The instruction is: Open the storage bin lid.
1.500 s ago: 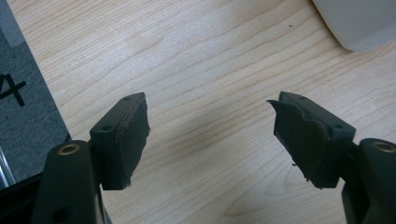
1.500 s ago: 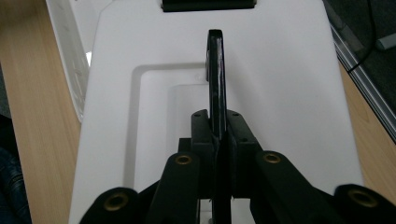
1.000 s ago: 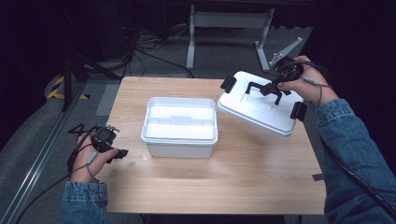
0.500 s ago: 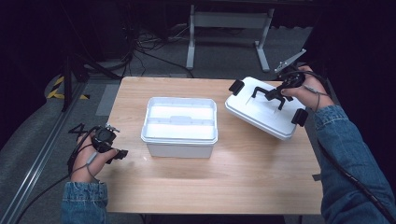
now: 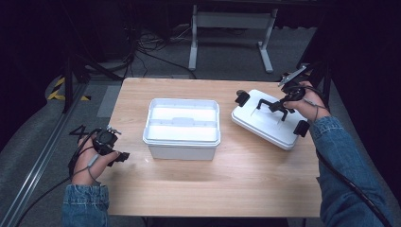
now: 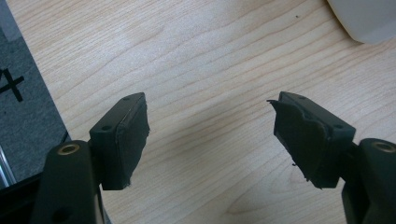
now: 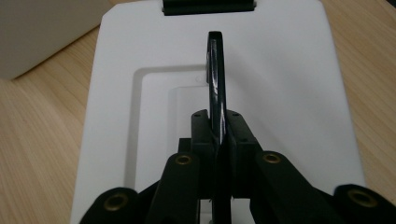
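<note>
A white open box (image 5: pixel 182 127) stands mid-table, an inner tray showing inside it. Its white lid (image 5: pixel 265 120) lies on the table to the right, with black latches at two ends and a black handle (image 5: pixel 273 105) on top. My right gripper (image 5: pixel 283 100) is shut on that handle; in the right gripper view the thin black handle (image 7: pixel 215 74) rises edge-on out of the closed jaws above the lid (image 7: pixel 289 84). My left gripper (image 5: pixel 117 155) rests at the table's left edge, open, its jaws wide apart over bare wood (image 6: pixel 210 116) with nothing between them.
The wooden table (image 5: pixel 213 189) has free room in front of the box. A corner of the box (image 6: pixel 364 18) shows at the top right of the left gripper view. Grey floor and cables lie beyond the table's left edge; a metal stand (image 5: pixel 231 21) is behind.
The right gripper has carried the lid by its handle down and to the right, from tilted above the table to lying on it. The left gripper has not moved.
</note>
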Available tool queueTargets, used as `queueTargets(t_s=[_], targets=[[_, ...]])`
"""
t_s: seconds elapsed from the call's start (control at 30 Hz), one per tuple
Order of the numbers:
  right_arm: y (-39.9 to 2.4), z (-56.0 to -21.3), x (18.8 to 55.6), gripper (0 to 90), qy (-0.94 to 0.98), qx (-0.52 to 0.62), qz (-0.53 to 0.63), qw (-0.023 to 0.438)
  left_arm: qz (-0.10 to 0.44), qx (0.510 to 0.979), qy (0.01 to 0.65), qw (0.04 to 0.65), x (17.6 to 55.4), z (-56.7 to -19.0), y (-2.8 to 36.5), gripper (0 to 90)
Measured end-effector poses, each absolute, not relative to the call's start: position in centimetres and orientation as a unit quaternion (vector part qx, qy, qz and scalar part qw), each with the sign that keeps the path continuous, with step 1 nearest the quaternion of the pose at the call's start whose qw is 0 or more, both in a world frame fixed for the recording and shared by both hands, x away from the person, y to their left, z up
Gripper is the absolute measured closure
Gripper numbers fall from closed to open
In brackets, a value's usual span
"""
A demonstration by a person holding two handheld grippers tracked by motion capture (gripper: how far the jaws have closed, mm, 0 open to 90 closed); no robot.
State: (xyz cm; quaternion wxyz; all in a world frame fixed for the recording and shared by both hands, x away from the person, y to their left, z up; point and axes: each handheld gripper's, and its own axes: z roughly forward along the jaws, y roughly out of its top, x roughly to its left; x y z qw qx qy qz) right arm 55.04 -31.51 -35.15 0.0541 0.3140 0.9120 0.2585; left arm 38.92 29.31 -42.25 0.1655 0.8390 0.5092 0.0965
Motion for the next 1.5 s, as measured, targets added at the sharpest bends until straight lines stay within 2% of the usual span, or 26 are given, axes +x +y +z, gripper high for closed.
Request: queueTargets(t_s=[0.63, 1.17, 1.33, 1.5], targets=[[-31.2, -39.2, 55.1, 84.1, 0.913, 0.318, 0.251, 0.043, 0.097, 0.837, 0.512, 0.167, 39.0, -42.5, 29.5, 27.2], [-31.3, -40.9, 55.4, 83.7, 0.915, 0.314, 0.250, 0.041, 0.094, 0.839, 0.510, 0.166, 38.9, -42.6, 29.7, 27.2], [-31.4, -40.8, 55.4, 80.8, 0.910, 0.328, 0.251, 0.041, 0.090, 0.839, 0.511, 0.164, 38.9, -42.7, 29.6, 27.2], [-31.3, -40.1, 55.3, 73.6, 0.908, 0.330, 0.252, 0.050, 0.095, 0.839, 0.510, 0.165, 38.8, -42.6, 29.6, 27.0]])
